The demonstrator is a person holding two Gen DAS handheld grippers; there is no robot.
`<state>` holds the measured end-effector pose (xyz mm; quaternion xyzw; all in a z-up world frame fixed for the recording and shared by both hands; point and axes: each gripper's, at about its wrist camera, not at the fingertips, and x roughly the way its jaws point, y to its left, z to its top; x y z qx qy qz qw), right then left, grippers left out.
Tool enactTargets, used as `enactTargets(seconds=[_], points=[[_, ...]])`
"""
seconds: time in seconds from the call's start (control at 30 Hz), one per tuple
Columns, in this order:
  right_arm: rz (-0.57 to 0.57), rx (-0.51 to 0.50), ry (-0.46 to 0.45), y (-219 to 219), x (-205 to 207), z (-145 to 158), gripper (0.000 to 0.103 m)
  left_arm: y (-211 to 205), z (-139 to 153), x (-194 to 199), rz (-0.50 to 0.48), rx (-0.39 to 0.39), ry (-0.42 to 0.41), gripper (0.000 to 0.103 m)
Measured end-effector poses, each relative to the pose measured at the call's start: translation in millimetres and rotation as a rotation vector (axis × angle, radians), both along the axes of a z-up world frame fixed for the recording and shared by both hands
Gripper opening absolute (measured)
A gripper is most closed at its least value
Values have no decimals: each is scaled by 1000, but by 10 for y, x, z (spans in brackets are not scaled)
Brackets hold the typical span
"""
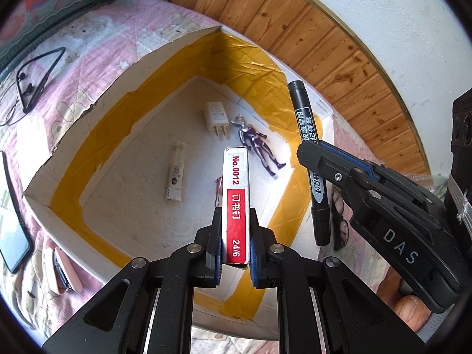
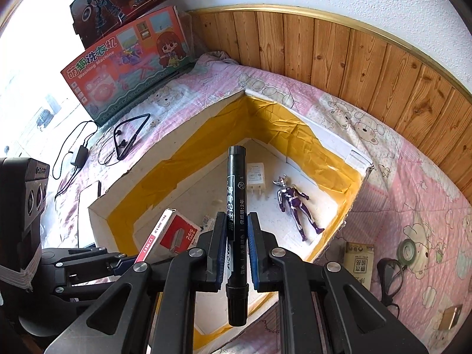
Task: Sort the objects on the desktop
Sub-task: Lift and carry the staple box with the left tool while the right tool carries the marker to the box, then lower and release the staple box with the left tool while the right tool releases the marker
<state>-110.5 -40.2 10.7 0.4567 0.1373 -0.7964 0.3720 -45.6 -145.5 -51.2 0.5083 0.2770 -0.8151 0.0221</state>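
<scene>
White foam walls lined with yellow tape form the open box [image 1: 88,112] on the quilted bed, and we hold both items above it, apparently ready to drop them in. Our left claw [image 1: 236,253] pinches a red-and-white staple box [image 1: 236,194] on edge; our right claw [image 2: 237,247] pinches a black marker [image 2: 236,206] by its barrel. Inside lie a white charger [image 1: 216,116], a purple toy figure [image 1: 259,147] and a pale tube [image 1: 176,174], well apart.

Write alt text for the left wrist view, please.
The left tongs grip a red-and-white staple box above a white foam box holding a charger and toy figure. The right tongs hold a black marker.
</scene>
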Motion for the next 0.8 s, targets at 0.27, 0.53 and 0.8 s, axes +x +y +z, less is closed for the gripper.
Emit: enactTargets(seconds=[0.27, 0.53, 0.8], points=[[48, 56, 4, -159, -103, -104, 15, -63, -149, -55, 46, 63, -49, 14], [99, 137, -11, -289, -191, -330, 15, -20, -264, -120, 51, 63, -99, 14], [130, 220, -37, -349, -273, -577, 15, -4, -350, -152, 34, 59, -136, 14]])
